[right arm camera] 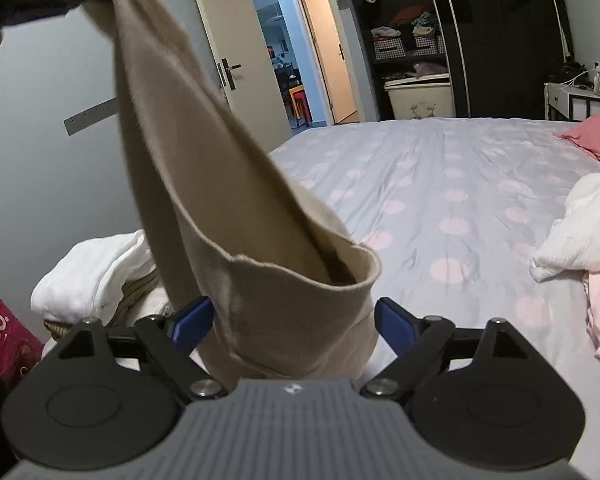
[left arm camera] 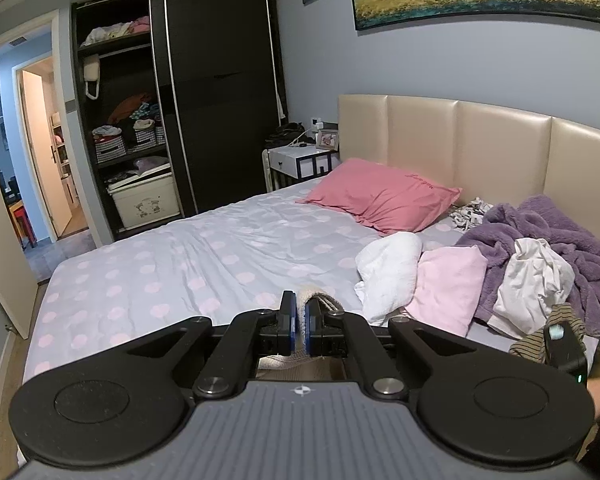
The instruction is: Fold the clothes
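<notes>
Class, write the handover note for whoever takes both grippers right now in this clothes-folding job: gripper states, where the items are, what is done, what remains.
Left gripper: shut on the beige garment, holding it up by one end.
Right gripper: open, jaws either side of the garment's lower end, not clamped.
Unfolded pile on the bed: white cloth, pink garment, purple fleece.
Done: beige garment lifted.
Left: grip its lower end, fold it, then the pile.

Dim cool indoor light, bright doorway (left arm camera: 40, 152), fisheye-bent edges, soft grain
</notes>
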The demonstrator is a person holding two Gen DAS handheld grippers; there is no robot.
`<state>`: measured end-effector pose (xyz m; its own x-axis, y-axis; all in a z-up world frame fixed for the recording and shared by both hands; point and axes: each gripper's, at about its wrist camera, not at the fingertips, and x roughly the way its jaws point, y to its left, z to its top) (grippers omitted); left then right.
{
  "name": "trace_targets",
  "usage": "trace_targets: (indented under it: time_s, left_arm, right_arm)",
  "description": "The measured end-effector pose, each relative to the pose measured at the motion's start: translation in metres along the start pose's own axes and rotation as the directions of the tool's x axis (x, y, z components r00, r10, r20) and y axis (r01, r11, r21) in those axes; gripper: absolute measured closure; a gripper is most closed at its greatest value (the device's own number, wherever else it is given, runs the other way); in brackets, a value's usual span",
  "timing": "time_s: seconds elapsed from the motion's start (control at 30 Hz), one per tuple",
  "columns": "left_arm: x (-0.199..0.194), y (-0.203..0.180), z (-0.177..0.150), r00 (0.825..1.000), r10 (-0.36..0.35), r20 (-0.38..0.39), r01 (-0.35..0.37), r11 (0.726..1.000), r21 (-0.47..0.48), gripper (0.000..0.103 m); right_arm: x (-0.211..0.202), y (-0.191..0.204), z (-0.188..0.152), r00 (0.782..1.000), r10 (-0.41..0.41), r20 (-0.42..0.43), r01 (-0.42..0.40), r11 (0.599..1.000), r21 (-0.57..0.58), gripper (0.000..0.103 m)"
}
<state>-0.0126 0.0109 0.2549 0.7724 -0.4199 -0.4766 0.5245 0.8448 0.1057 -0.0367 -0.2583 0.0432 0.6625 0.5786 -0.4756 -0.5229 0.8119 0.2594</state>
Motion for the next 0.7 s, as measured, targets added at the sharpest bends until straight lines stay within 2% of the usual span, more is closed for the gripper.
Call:
trace_targets:
  time_s: [0.13,0.27,0.37,0.43,0.5,0.53,0.57,0.6,0.63,0.67,0.7]
  left_arm:
    - [-0.001,0.0,-0.004,1.0,-0.009,0.006,0.009,1.0,-0.016,0.101]
    - [0.0,-0.002,-0.007,1.0,-0.018,0.009,0.018,0.999,-0.027,0.101]
    - [-0.001,-0.006,-0.008,1.0,-0.026,0.013,0.026,0.999,-0.027,0.101]
    - [-0.004,-0.006,-0.009,0.999,-0.029,0.015,0.029,0.999,-0.025,0.101]
    - [-0.007,-0.006,-0.012,0.999,-0.029,0.016,0.029,0.999,-0.024,0.101]
    - [-0.009,-0.005,-0.013,0.999,-0.028,0.017,0.029,0.999,-0.024,0.101]
    - [-0.011,-0.004,-0.014,0.999,-0.027,0.018,0.028,0.999,-0.025,0.101]
    - [-0.012,-0.002,-0.015,1.0,-0.026,0.018,0.026,0.999,-0.028,0.101]
    - [-0.014,0.001,-0.016,1.0,-0.023,0.018,0.024,0.999,-0.031,0.101]
    - [-0.014,0.002,-0.017,1.0,-0.02,0.018,0.021,0.999,-0.035,0.101]
    - [-0.016,0.005,-0.019,1.0,-0.018,0.018,0.018,0.999,-0.04,0.101]
  right_arm:
    - [-0.003,0.026,-0.023,0.997,-0.066,0.043,0.063,0.995,0.071,0.01]
    - [0.004,0.051,-0.042,0.979,-0.185,0.081,0.168,0.97,0.176,0.01]
    - [0.014,0.062,-0.052,0.957,-0.272,0.097,0.238,0.933,0.27,0.01]
    - [0.013,0.063,-0.053,0.93,-0.343,0.134,0.282,0.897,0.34,0.01]
    - [0.01,0.061,-0.049,0.917,-0.367,0.158,0.29,0.882,0.371,0.012]
    - [0.009,0.061,-0.046,0.911,-0.377,0.167,0.295,0.879,0.374,0.026]
    - [0.008,0.061,-0.043,0.909,-0.381,0.168,0.307,0.886,0.348,0.051]
    - [0.006,0.062,-0.041,0.91,-0.38,0.167,0.314,0.893,0.322,0.063]
    - [0.002,0.06,-0.039,0.915,-0.37,0.163,0.311,0.901,0.302,0.082]
    - [-0.001,0.056,-0.036,0.918,-0.363,0.161,0.307,0.906,0.293,0.089]
    - [-0.004,0.051,-0.032,0.921,-0.356,0.158,0.303,0.91,0.284,0.092]
